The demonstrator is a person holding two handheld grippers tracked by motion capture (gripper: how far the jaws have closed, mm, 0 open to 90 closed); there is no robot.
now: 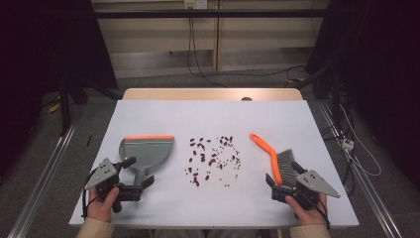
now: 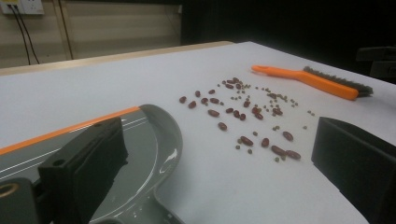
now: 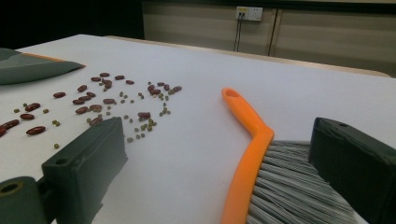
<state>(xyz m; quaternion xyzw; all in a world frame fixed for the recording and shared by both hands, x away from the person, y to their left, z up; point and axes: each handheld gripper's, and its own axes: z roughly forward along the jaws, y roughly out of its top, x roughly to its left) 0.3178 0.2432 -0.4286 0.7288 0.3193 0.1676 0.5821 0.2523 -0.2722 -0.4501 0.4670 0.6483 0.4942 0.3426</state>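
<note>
We take the scattered beans in the middle of the white table as our landmark. To the left of the beans lies the grey dustpan, its orange edge turned away from the person and its handle turned toward the person. The left gripper is at this handle. Its jaws stand wide apart, one on each side of the handle, and we see no pad pressing on it, so they grasp nothing. In the left gripper view one jaw is above the pan and the other over bare table, nearer the beans.

To the right of the beans lies the orange brush with grey bristles, its handle tip pointing away from the person. The right gripper is at the bristle end, jaws also released, with the brush head between them.
</note>
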